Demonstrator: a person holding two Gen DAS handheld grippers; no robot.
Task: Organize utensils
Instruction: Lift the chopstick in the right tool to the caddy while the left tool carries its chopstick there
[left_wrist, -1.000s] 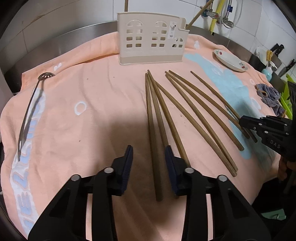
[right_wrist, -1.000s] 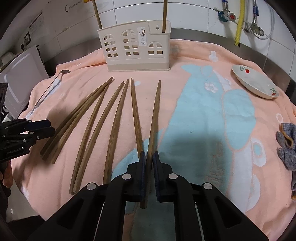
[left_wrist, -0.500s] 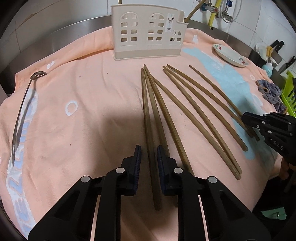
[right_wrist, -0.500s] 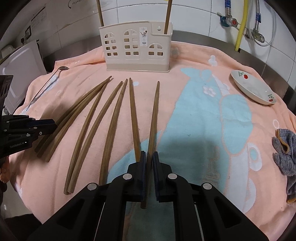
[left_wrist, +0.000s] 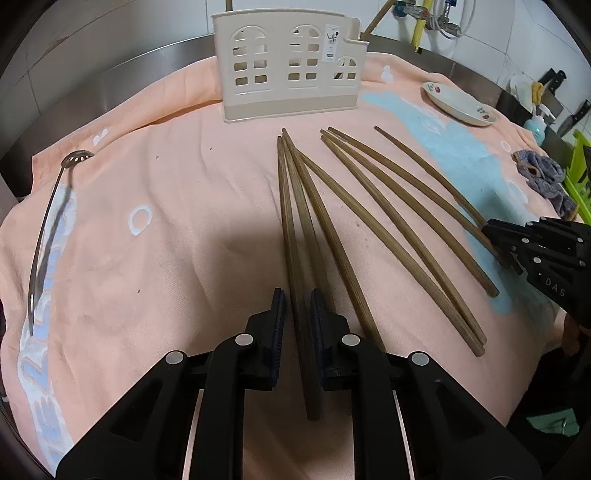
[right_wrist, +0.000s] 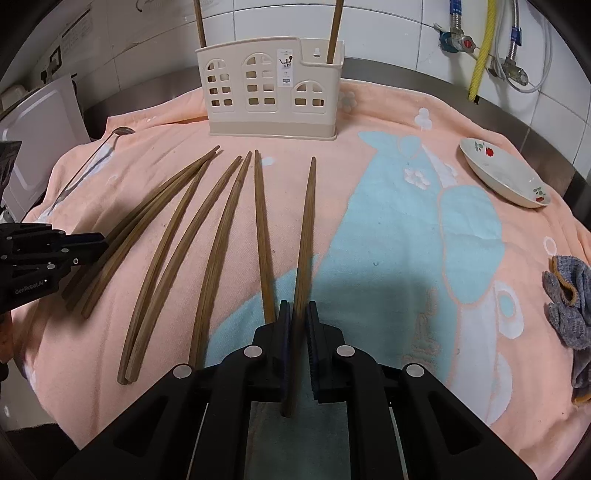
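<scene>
The right gripper (right_wrist: 295, 314) is clamped on a single wooden chopstick (right_wrist: 306, 236), whose thick end sticks out behind the pads while its tip points toward 12 o'clock, at the cream utensil holder (right_wrist: 271, 92). The left gripper (left_wrist: 297, 314) has just been closing; a chopstick (left_wrist: 291, 236) is seen between its pads, with narrow gaps on both sides, so contact cannot be told for certain. Two more chopsticks (left_wrist: 317, 236) are lying just beside that one toward 1 o'clock, tips bunched together. Further toward 2 o'clock, three curved chopsticks (left_wrist: 399, 229) are spread on the peach towel (left_wrist: 166, 206). Two chopsticks (right_wrist: 334, 27) are standing upright in the holder, one at each end. In the left wrist view a slotted metal spoon (left_wrist: 50, 225) is laid at 9 o'clock, a floral dish (left_wrist: 460, 103) at 2 o'clock, and a grey cloth (left_wrist: 543, 177) at 3 o'clock.
</scene>
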